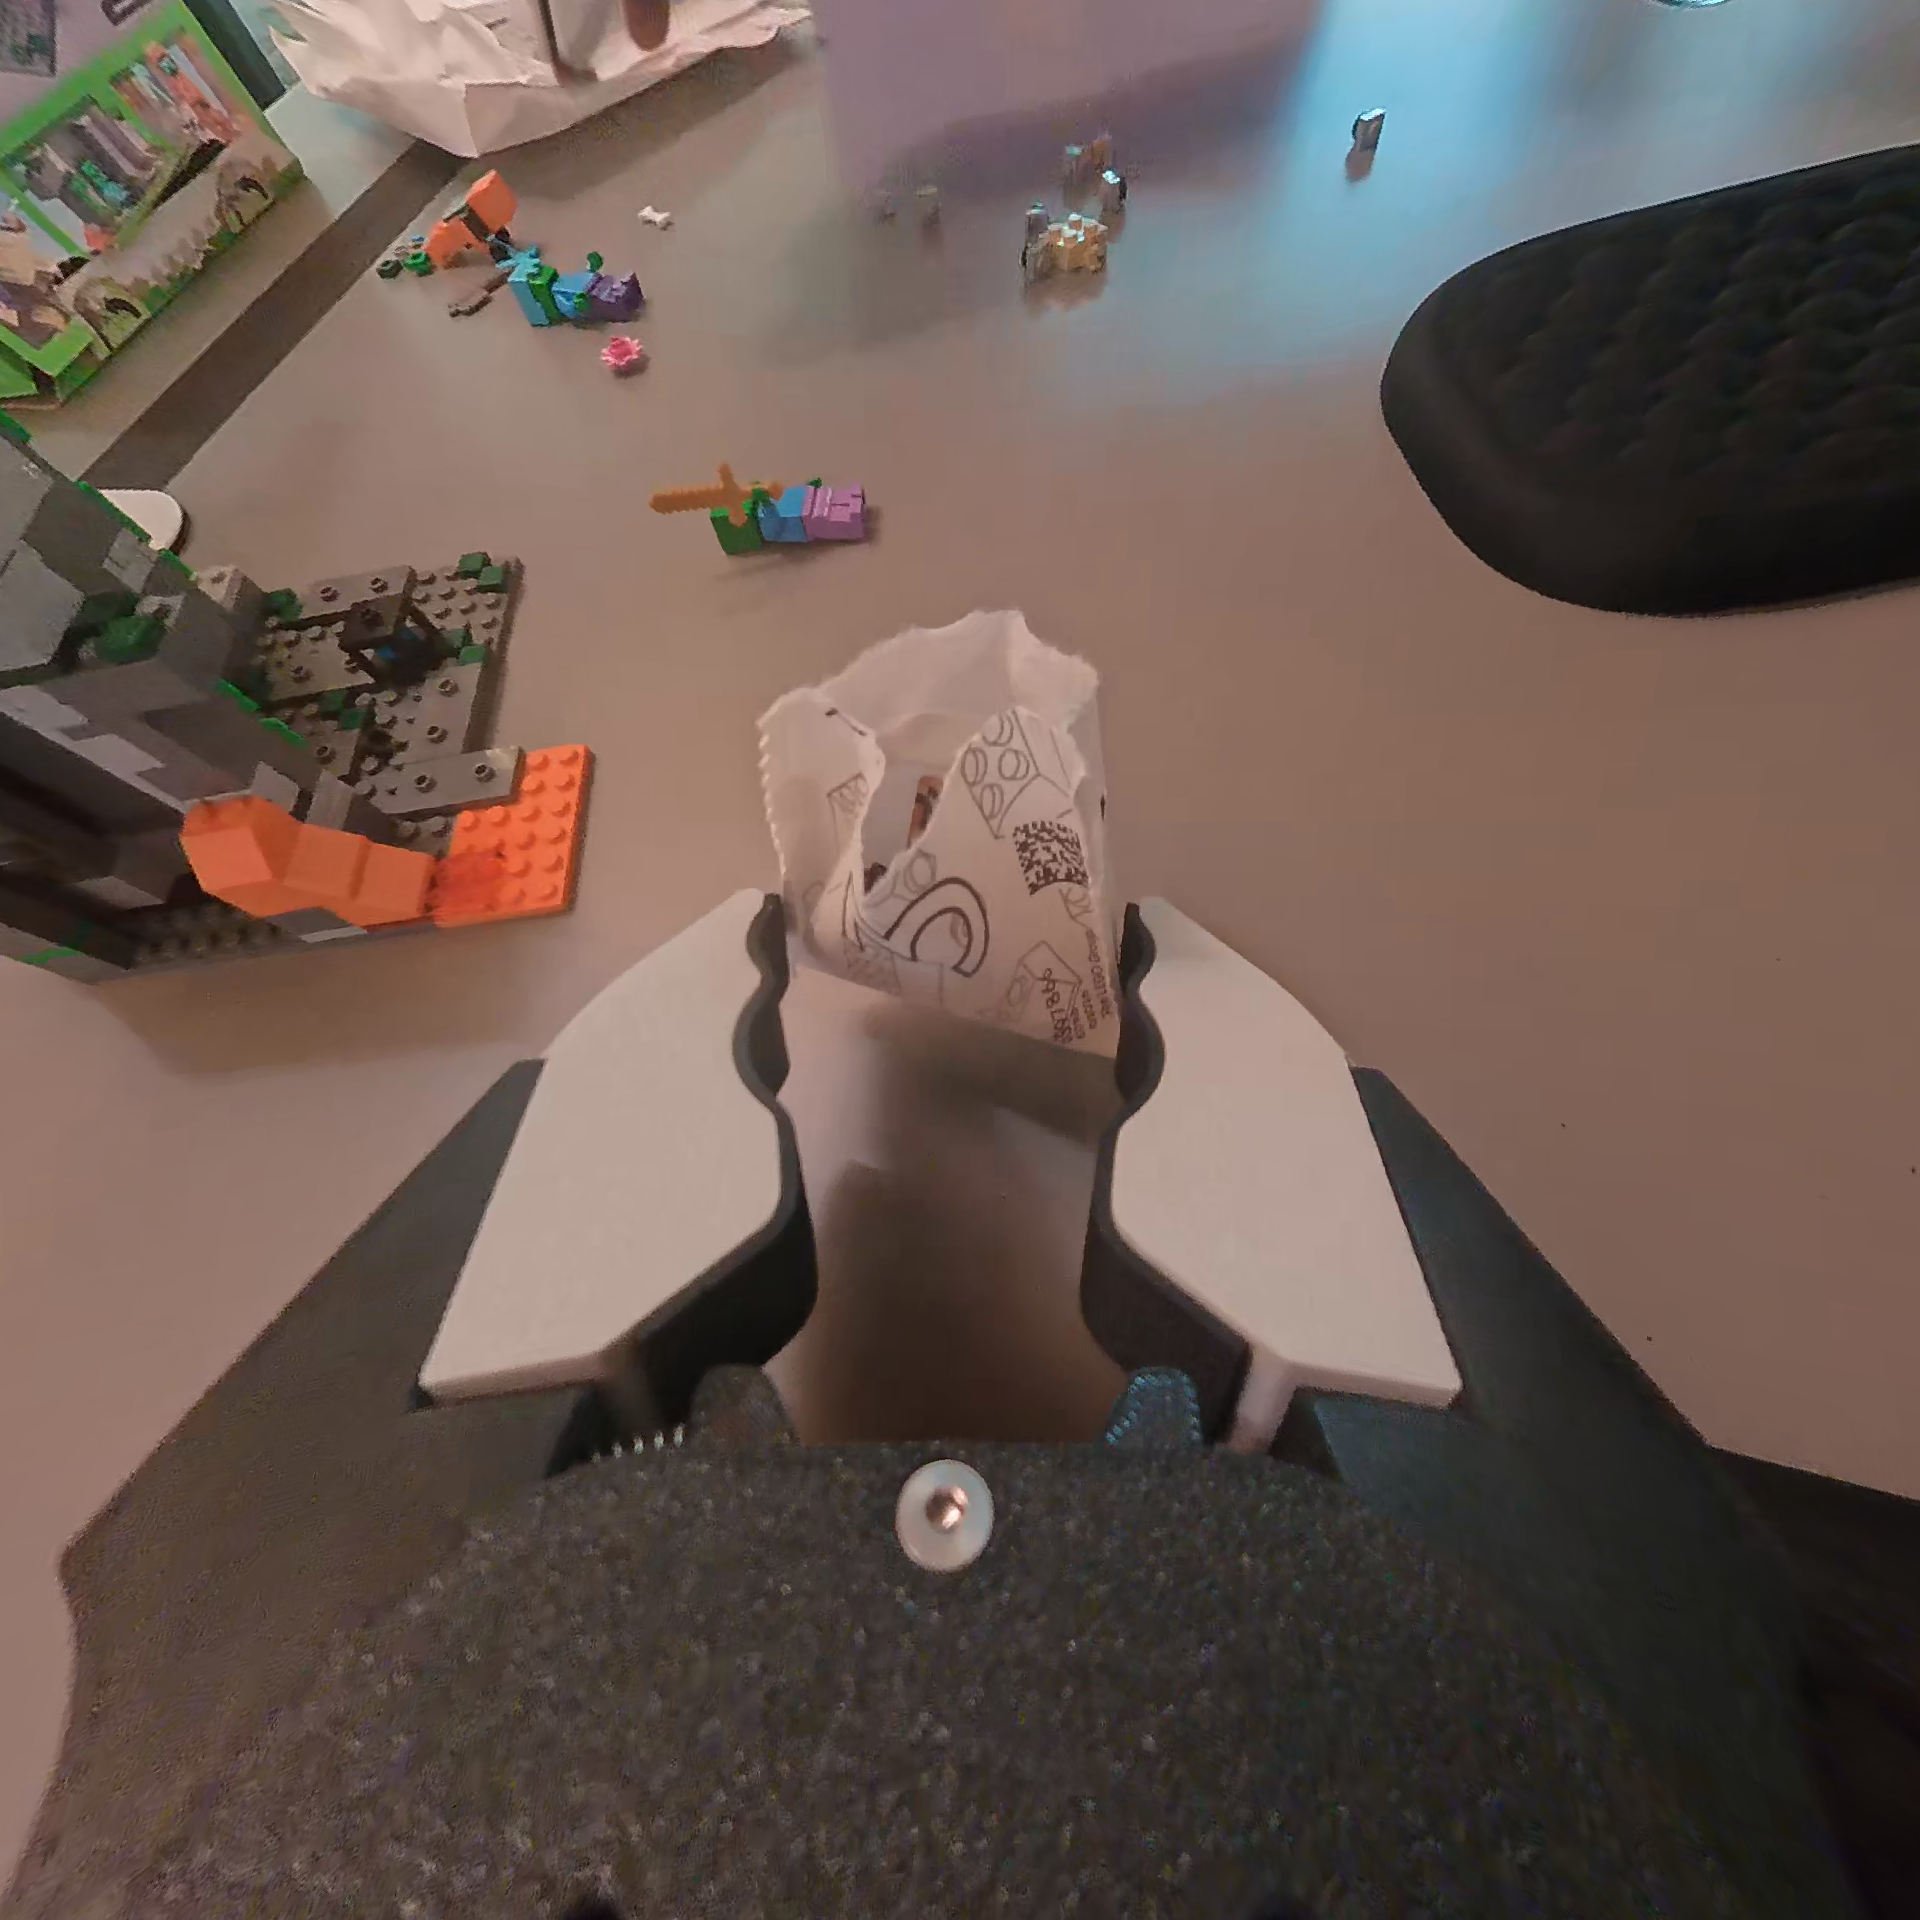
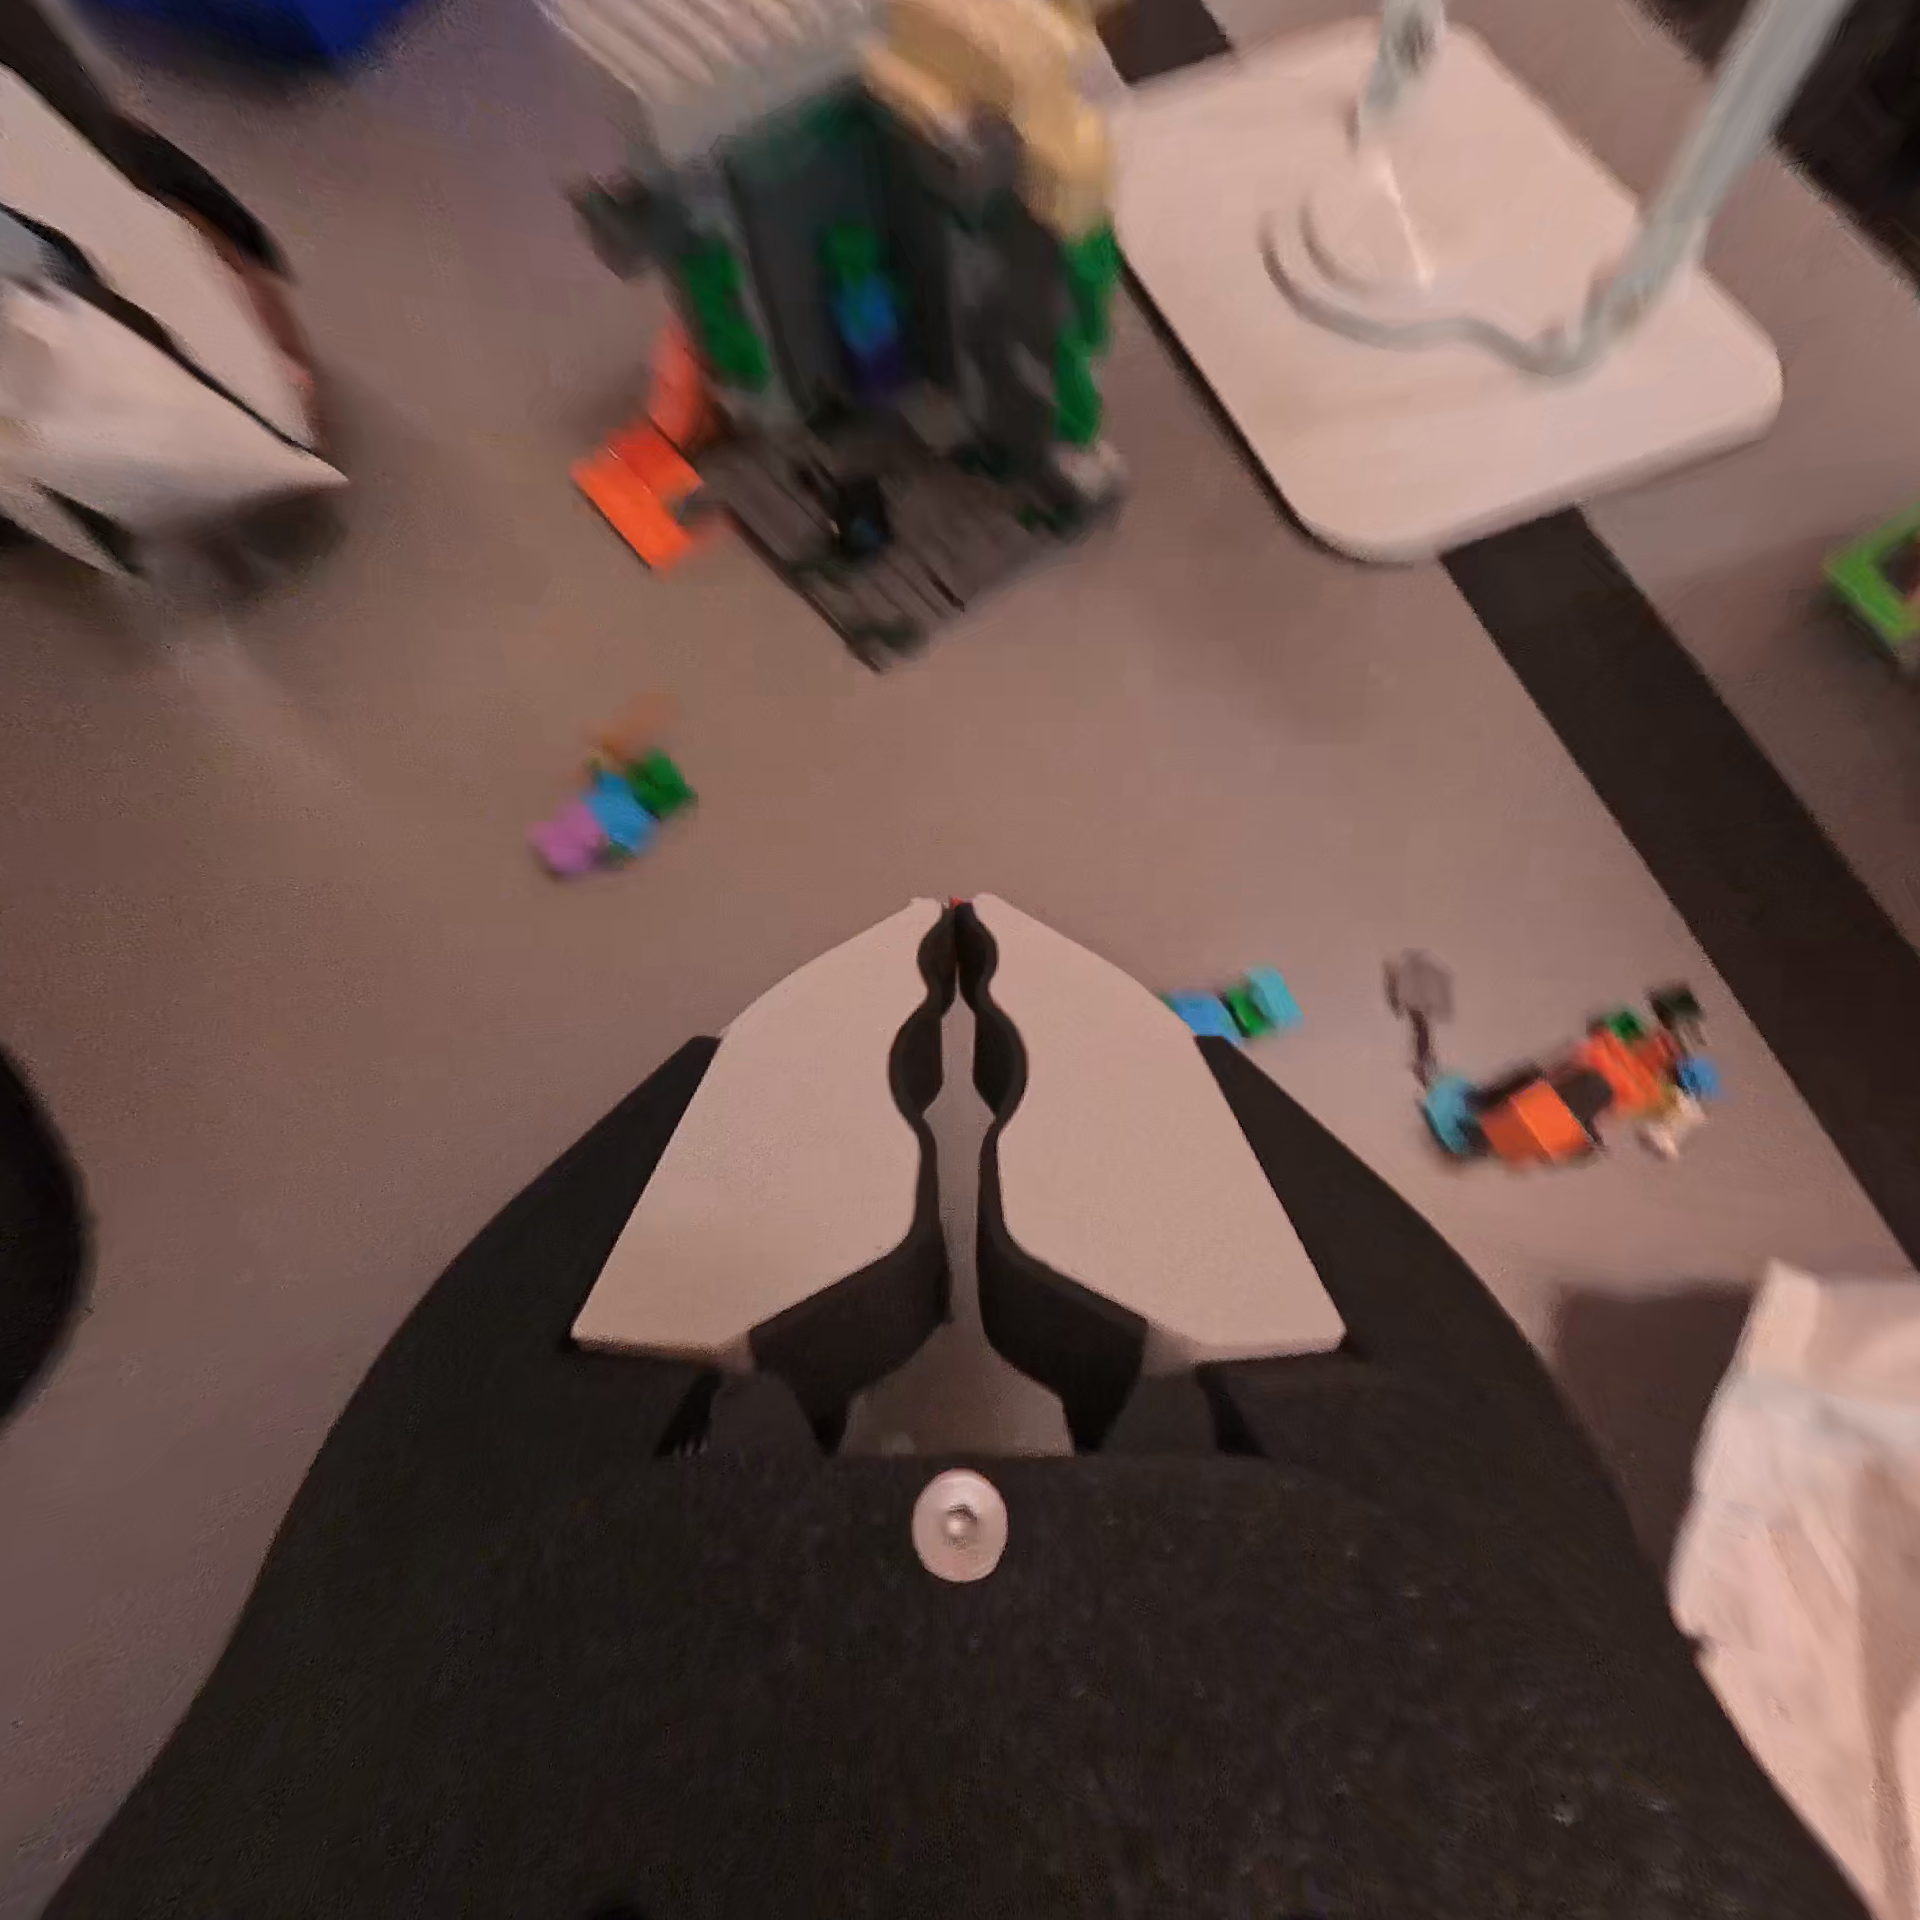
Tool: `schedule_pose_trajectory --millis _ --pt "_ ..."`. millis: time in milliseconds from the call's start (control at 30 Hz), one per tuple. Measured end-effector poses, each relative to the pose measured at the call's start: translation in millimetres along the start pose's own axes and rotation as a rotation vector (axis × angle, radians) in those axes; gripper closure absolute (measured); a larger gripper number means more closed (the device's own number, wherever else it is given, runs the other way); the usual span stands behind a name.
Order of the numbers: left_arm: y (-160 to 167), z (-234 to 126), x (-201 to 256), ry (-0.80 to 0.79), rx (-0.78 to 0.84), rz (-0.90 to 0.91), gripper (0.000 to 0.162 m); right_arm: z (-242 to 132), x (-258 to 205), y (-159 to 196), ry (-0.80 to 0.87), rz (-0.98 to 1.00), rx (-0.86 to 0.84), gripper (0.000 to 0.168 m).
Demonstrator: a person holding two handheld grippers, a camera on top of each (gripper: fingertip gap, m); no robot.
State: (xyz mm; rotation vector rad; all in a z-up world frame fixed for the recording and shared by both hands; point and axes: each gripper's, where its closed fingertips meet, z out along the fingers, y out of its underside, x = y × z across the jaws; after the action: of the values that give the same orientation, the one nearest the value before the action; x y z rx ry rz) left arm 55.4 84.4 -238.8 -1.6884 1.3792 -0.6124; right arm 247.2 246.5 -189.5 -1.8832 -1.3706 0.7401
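Note:
In the left wrist view my left gripper is shut on a small white paper bag printed with brick drawings. Both pads touch its sides, and it hangs a little above the grey table with its torn top open and a shadow beneath it. In the right wrist view my right gripper is shut above the table, and a tiny red piece shows as a speck between the fingertips. A small green, blue and purple brick figure lies ahead and to its left; it also shows in the left wrist view. The right view is blurred.
A grey, green and orange brick building stands left of the bag and also shows ahead. Loose brick clusters, a green box, a black pad, a white lamp base and crumpled white paper lie around. The left gripper's tips are roughly 25 cm from the right gripper's.

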Motion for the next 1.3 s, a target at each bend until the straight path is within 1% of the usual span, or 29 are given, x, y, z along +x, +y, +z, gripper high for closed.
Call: schedule_pose_trajectory --millis 100,233,333,433,533,600,833,933,1000,1067,1133,1233,1300 --pt "-2.2 -0.6 -1.5 -0.006 0.016 -0.007 0.101 8.9 -55.7 -45.1 -0.091 -0.097 0.105 0.168" --pt "-7.8 -2.6 -2.3 -0.006 0.054 -0.015 0.101 39.6 -125.9 -81.7 -0.200 -0.226 0.153 0.168" --pt "-12.1 -5.5 -3.0 -0.007 0.090 -0.023 0.101 66.9 -172.5 -98.2 -0.289 -0.296 0.169 0.168" --pt "-15.3 -8.0 -4.6 -0.009 0.117 -0.037 0.101 89.8 -204.4 -107.9 -0.346 -0.340 0.172 0.168" --pt "-19.0 -10.5 -4.8 -0.009 0.147 -0.041 0.101 106.4 -217.4 -106.0 -0.357 -0.378 0.138 0.168" --pt "-19.4 -11.0 -4.9 -0.010 0.152 -0.041 0.101 110.1 -222.1 -104.9 -0.366 -0.380 0.132 0.162" --pt "-19.2 -10.1 -3.0 -0.006 0.147 -0.029 0.101 100.7 -218.1 -100.5 -0.327 -0.370 0.152 0.156" --pt "-19.0 -10.0 -3.4 -0.005 0.147 -0.033 0.101 88.8 -199.7 -95.6 -0.262 -0.334 0.162 0.155" --pt "-18.5 -9.5 -3.3 -0.005 0.141 -0.032 0.100 78.4 -169.2 -86.4 -0.161 -0.291 0.147 0.155" --pt "-17.7 -8.7 -2.8 -0.005 0.135 -0.028 0.100 63.7 -122.7 -72.1 -0.018 -0.221 0.130 0.155" --pt "-16.8 -7.7 -2.2 -0.004 0.126 -0.024 0.100 44.1 -66.1 -51.2 0.143 -0.123 0.102 0.155" --pt "-16.0 -6.8 -2.0 -0.002 0.119 -0.023 0.100 7.4 26.0 -7.2 0.425 0.029 0.026 0.155" --pt "-15.9 -6.7 -2.2 -0.001 0.118 -0.027 0.100 -10.8 72.5 23.6 0.543 0.149 -0.040 0.150"
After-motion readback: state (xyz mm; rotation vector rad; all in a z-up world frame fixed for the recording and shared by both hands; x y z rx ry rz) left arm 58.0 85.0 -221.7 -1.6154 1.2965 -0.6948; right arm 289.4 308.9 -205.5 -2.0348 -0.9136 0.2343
